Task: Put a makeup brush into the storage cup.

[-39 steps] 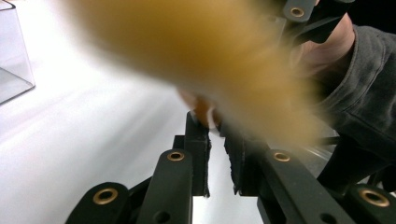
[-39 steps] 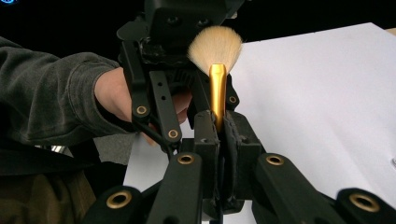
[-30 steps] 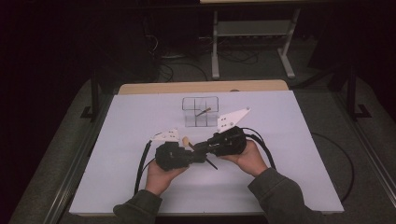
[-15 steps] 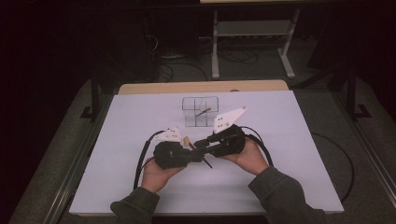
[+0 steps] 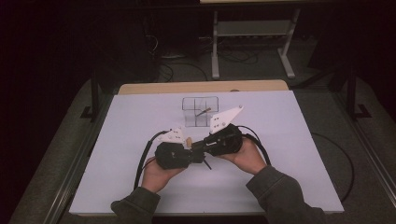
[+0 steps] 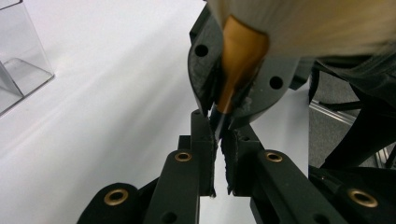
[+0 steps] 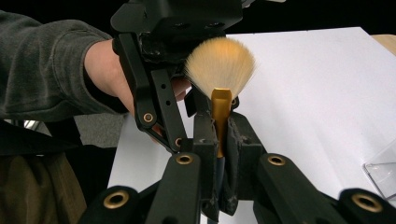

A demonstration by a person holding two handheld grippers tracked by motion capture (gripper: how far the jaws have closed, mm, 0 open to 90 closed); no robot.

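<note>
High view: white table (image 5: 289, 154) in a dark room.

We see two matte black grippers, the left gripper (image 5: 173, 154) and right gripper (image 5: 223, 140), with brass-ringed pivot holes, worn jaw pads, pale three-cornered top plates and trailing black cables, held by hands in dark grey-green sleeves (image 5: 285, 196).

A lab or recording studio: a white board (image 5: 289, 140) on a grey bench serves as the worktop in a dark room, with cables (image 5: 187, 70) trailing over the floor beyond and a white metal stand (image 5: 252, 32) behind.
</note>
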